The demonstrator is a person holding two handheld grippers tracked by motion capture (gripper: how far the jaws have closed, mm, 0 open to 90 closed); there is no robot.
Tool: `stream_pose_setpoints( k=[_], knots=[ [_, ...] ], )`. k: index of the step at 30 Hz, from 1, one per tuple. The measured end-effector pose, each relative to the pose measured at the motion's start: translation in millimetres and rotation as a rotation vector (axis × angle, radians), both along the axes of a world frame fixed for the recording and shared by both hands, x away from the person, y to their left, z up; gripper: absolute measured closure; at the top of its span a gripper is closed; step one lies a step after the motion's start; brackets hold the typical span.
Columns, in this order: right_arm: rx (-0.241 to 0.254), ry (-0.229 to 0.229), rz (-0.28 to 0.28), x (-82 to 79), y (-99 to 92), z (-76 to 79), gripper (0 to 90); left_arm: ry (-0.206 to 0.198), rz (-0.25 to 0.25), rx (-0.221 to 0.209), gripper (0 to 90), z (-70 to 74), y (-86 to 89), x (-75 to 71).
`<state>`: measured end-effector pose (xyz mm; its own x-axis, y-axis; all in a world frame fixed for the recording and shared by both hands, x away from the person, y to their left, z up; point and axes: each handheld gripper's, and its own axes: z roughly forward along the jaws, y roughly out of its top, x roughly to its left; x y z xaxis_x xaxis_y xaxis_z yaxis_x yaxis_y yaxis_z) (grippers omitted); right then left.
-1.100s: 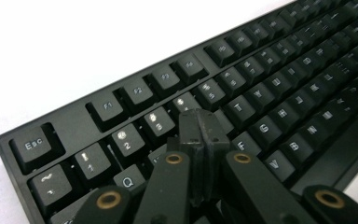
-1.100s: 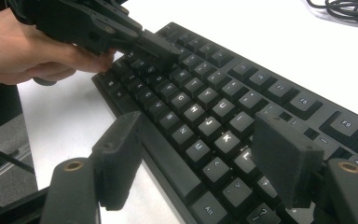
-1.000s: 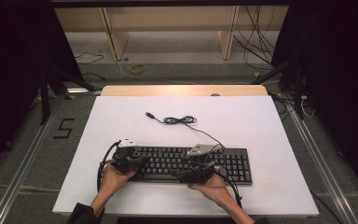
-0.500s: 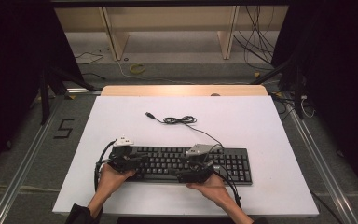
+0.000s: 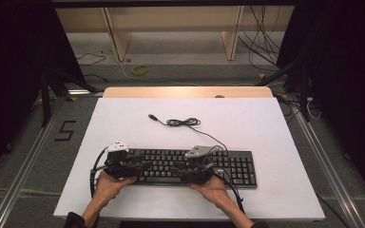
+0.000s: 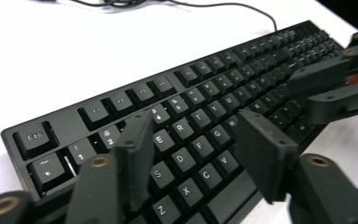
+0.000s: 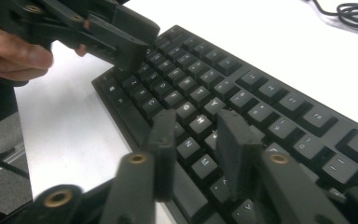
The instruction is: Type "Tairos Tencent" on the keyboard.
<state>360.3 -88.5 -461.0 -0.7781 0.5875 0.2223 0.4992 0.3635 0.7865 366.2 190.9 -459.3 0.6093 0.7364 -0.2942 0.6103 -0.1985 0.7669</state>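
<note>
Both poised for key-pressing: the left hand-held gripper (image 6: 193, 158), jaws just opening, hovers released over the black keyboard (image 6: 205, 100); the right hand-held gripper (image 7: 198, 140), jaws just narrowing, grasps nothing above the keys.

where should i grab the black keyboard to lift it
Take the keyboard by its short ends, one gripper from the left and one from the right, jaws closing over top and underside. It lies long and flat on the white table; the key rows give no edge to clamp.
</note>
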Motion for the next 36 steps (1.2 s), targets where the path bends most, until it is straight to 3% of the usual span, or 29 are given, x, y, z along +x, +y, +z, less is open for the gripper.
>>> stream_pose_setpoints(
  k=[7,13,36],
  knots=[
    [-0.023,0.009,0.011,2.5,9.5,-4.4,83.5,-0.046,-0.019,-0.025,36.7,0.6,-0.7,-8.9],
    [-0.046,0.024,0.011,6.4,14.6,-10.9,90.0,-0.075,-0.015,-0.050,34.3,2.2,3.1,-15.2],
    [-0.092,0.041,0.037,6.0,27.2,-21.3,90.0,-0.091,-0.028,-0.060,30.3,0.7,5.4,-25.4]
  ],
)
